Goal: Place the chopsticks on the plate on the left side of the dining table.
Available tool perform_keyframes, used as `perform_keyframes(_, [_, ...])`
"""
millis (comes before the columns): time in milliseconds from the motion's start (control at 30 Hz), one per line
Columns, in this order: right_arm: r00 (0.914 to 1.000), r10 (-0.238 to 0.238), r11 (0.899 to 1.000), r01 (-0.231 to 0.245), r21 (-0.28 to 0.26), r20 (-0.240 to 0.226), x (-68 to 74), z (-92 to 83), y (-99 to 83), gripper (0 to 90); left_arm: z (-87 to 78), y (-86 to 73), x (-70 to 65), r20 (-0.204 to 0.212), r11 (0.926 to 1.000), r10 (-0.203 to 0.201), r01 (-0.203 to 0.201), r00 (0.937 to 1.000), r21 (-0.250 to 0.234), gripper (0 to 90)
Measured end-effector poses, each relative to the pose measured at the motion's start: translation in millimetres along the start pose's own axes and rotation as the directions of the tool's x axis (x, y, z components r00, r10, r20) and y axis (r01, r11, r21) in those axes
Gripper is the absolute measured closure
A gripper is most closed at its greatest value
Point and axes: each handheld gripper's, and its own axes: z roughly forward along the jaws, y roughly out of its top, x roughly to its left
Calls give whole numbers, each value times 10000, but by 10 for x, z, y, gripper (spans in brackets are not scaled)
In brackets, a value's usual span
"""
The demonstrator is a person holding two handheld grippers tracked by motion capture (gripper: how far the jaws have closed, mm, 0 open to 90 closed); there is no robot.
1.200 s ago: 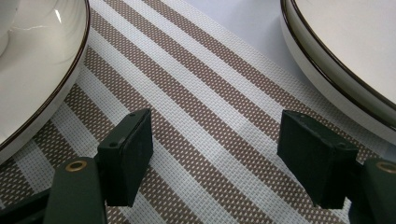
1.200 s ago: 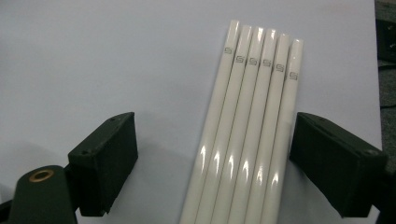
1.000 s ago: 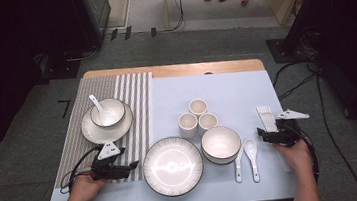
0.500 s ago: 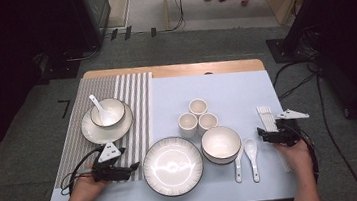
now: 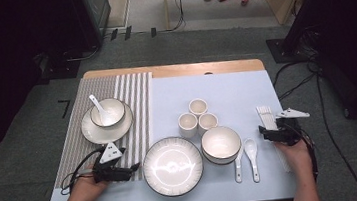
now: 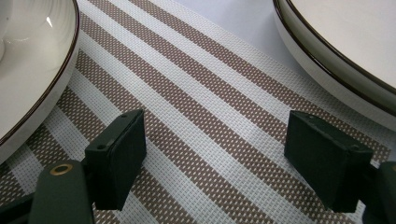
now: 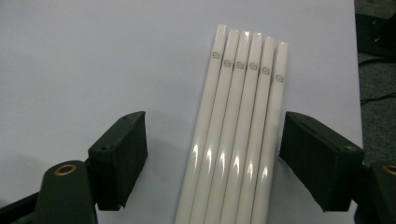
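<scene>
At the left, the left gripper [image 5: 134, 171] rests on the striped woven placemat [image 5: 115, 94] near the table's [image 5: 173, 71] near edge. Its jaws have just been opening and now stand wide with nothing between them but the brown-and-white weave. A saucer [image 5: 88, 132] carrying a small bowl [image 5: 112, 110] with a spoon [image 5: 97, 105] in it sits farther off on the mat. To the right of the gripper lies the large glossy plate [image 5: 173, 166], dark-rimmed, on the pale blue cloth [image 5: 225, 90].

In the middle stand three small white cups [image 5: 197, 115], close together, and nearer, a deeper bowl [image 5: 221, 144] just beside the plate. Two white ceramic spoons [image 5: 247, 158] lie right of that bowl, handles toward the near edge.

At the right, the right gripper [image 7: 212, 154] hovers over a bundle of white chopsticks [image 7: 238, 135], six smooth glazed sticks lying side by side and touching, each with a small printed mark near its far end. Their long axis runs near to far, in line with the gripper's own reach, so the jaws straddle the bundle crosswise. The jaws have just been closing. The right pad is at or touching the outermost stick, while the left pad is well apart from the bundle, so nothing is gripped yet. The right hand [image 5: 293, 155] is by far the nearer one to the chopsticks.
</scene>
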Motion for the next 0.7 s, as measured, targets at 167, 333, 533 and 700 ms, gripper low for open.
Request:
perform_keyframes(167, [10000, 45, 9999, -44, -132, 38, -6, -19, 6, 267, 0, 0, 0, 0, 10000, -11, 11, 10000, -2, 213])
perform_keyframes(333, [9995, 262, 9994, -258, -225, 155, -26, -59, 10, 320, 0, -1, 1, 8, 10000, -13, 13, 10000, -2, 213])
perform_keyframes(533, [9989, 431, 9986, -424, -326, 207, -50, -92, 10, 392, 0, -1, 0, 6, 10000, -14, 14, 10000, -4, 213])
perform_keyframes(700, [9983, 538, 9977, -528, -431, 238, -47, -129, 3, 444, 0, -1, 0, 1, 10000, -16, 16, 10000, -5, 212])
